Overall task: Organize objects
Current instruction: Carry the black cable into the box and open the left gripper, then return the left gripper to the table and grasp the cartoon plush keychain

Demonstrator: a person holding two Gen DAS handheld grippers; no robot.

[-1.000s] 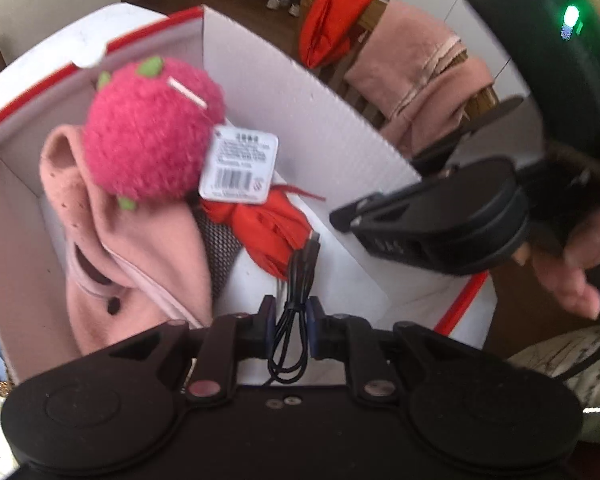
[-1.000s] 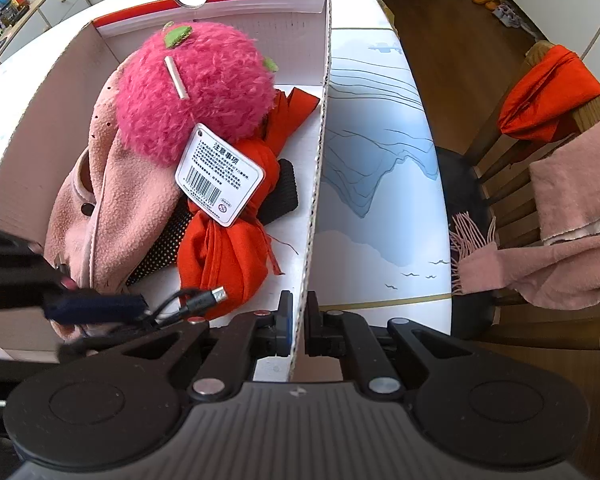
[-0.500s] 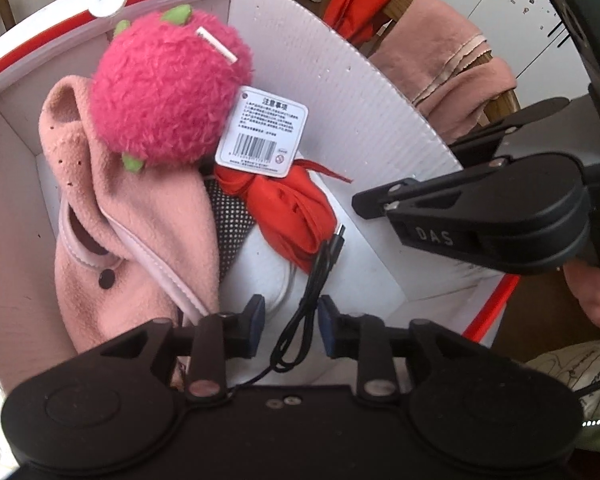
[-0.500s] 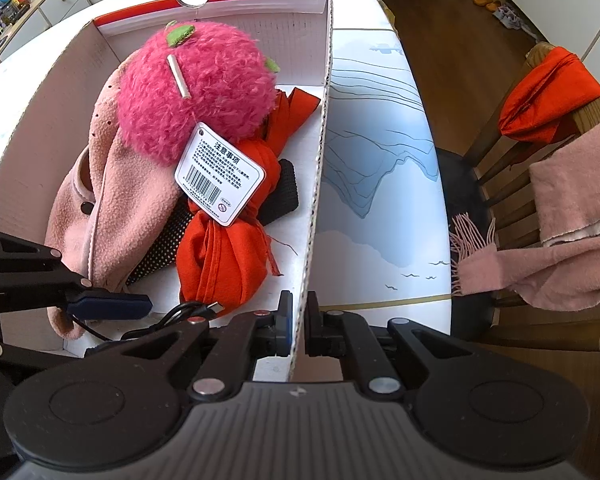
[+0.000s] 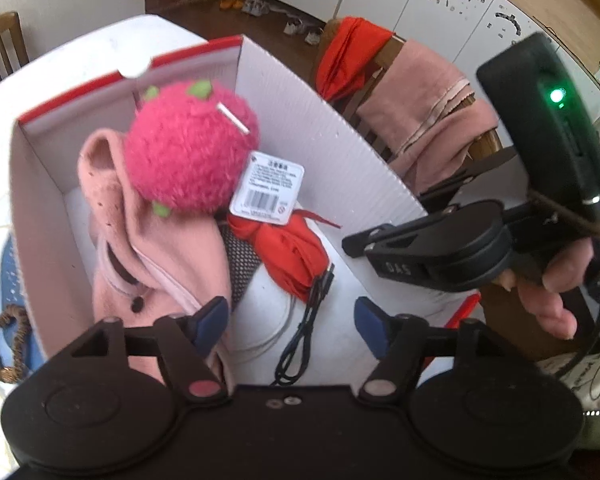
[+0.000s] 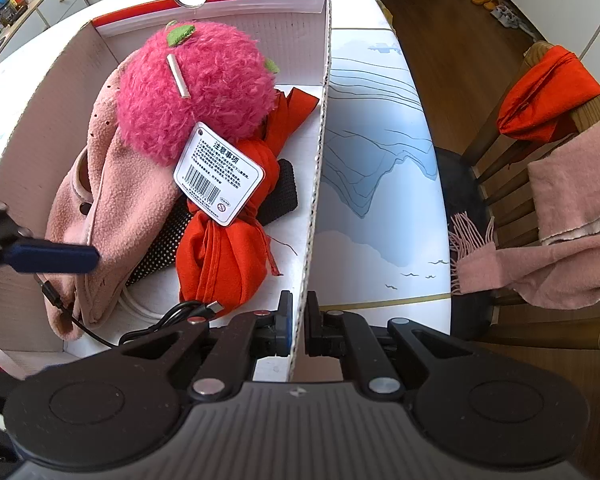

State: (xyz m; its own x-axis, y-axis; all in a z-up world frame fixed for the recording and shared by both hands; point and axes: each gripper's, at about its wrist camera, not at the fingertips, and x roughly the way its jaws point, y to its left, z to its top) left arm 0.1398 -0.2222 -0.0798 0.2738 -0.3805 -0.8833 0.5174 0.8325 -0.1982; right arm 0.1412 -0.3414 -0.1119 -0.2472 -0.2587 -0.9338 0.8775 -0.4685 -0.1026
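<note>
Opening the fingers (image 5: pixel 212 316) of the left gripper (image 5: pixel 291 318) above the near end of the cardboard box (image 5: pixel 332 152), with blue pads wide apart and pressing on nothing. Directly beneath that gap, flat on the white box floor: the black USB cable (image 5: pixel 296 344), folded into a narrow hank, free of both pads and touching neither. Long axis running near to far and leaning slightly right, looped end nearest the left gripper, plug ends farthest, just against the red cloth bundle (image 5: pixel 292 248). Judging by that lie, nothing more needed on the cable itself; for any further move, straight up and back out of the box with the spread fingers, keeping clear of the pink fleece garment (image 5: pixel 160 248) close beside the left finger. Farther in, the pink plush strawberry (image 5: pixel 192 148) resting on the fleece, its barcode tag (image 5: pixel 268 188) hanging over the red cloth. On the right, the right gripper (image 6: pixel 299 320) with fingers pressed together on the near stretch of the box's right-hand wall, one finger inside and one outside, pinching the cardboard edge and holding the box on the counter (image 6: pixel 380 160). Nearer to the cable by far: the left gripper, directly over it; the right one off to the cable's right, at the wall, and occupied. Likely next: leaving the box for another loose item, though none clearly identifiable from here.
</note>
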